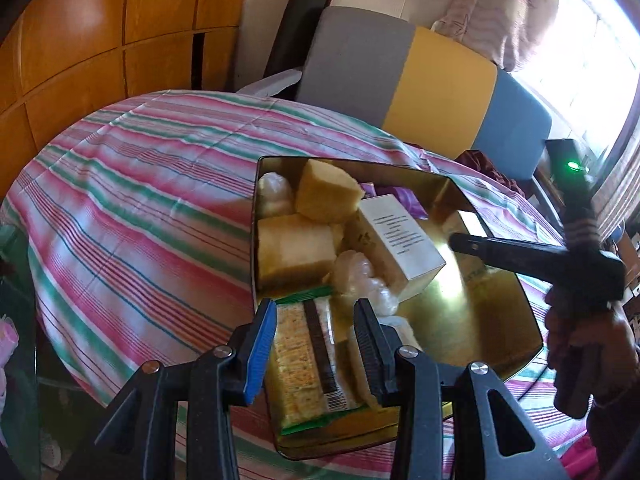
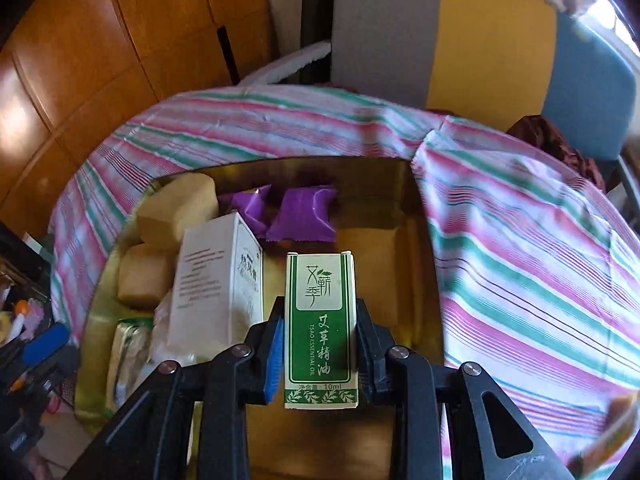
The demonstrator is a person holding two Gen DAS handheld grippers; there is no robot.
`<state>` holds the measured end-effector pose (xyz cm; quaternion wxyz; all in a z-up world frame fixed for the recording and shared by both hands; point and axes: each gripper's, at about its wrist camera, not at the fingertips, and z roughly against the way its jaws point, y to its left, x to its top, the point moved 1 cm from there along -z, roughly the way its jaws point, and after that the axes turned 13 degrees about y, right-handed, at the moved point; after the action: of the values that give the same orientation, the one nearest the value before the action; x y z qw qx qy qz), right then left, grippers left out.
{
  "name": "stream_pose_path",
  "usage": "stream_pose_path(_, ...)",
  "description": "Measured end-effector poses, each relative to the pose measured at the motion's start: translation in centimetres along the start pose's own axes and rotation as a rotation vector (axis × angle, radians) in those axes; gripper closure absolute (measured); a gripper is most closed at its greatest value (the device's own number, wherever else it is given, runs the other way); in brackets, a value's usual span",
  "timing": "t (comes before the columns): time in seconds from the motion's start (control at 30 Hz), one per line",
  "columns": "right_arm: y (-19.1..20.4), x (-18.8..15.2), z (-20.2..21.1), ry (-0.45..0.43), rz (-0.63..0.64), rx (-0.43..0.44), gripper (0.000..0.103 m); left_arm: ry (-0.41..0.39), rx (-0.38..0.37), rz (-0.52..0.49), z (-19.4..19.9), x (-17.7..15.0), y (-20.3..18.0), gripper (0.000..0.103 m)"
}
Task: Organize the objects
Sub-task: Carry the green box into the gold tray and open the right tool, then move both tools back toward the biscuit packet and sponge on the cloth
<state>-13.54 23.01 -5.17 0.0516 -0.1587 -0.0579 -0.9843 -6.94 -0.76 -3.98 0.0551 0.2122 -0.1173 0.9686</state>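
An open gold tin (image 1: 255, 240) (image 2: 280, 166) sits on a striped cloth (image 1: 140, 200). My left gripper (image 1: 314, 308) hovers over the tin's near left corner, shut on a clear cracker packet (image 1: 304, 360) with green ends and a barcode. My right gripper (image 2: 320, 308) is shut on a small green and white essential oil box (image 2: 320, 320), held upright over the bare right half of the tin. In the left wrist view the right gripper (image 1: 460, 240) reaches in from the right, with a hand (image 1: 580, 340) behind it.
The tin's left half holds yellow sponge-like blocks (image 1: 324, 192) (image 2: 176, 208), a white carton (image 1: 404, 240) (image 2: 216, 280), clear plastic bags (image 1: 360, 280) and purple sachets (image 2: 304, 212). A grey, yellow and blue chair (image 1: 400, 72) stands behind the table, wooden cabinets (image 1: 100, 40) to the left.
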Motion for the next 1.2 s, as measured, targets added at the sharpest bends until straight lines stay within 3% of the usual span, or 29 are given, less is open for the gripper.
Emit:
stream_pose_path(0.2, 1.0, 1.7, -3.5, 0.059, 0.005, 0.037, 0.071, 0.021, 0.003, 0.009, -0.7, -0.1, 0.5, 0.063)
stream_pose_path(0.37, 1.2, 1.5, -4.1, 0.056, 0.005, 0.049, 0.071, 0.026, 0.008, 0.007, -0.9, -0.2, 0.4, 0.063)
stream_pose_path(0.43, 1.1, 1.3, -3.8, 0.046, 0.004, 0.051, 0.063, 0.021, 0.008, 0.001, -0.8, -0.2, 0.2, 0.063)
stream_pose_path(0.47, 0.9, 1.2, -3.4, 0.037, -0.006, 0.063, 0.055, 0.018, 0.008, -0.001, -0.7, -0.2, 0.2, 0.063)
stream_pose_path(0.77, -0.7, -1.2, 1.7, -0.072, -0.049, 0.109, 0.036, -0.026, 0.013, -0.036, 1.0, -0.4, -0.9, 0.062)
stream_pose_path(0.97, -3.3, -4.3, 5.0, -0.123, -0.104, 0.1, 0.03, -0.044, 0.006, -0.08, 2.0, -0.8, -2.3, 0.062)
stream_pose_path(1.2, -8.7, -8.2, 7.3, -0.141, -0.229, 0.056, 0.029, -0.05, -0.002, -0.129, 2.5, -1.2, -4.2, 0.062)
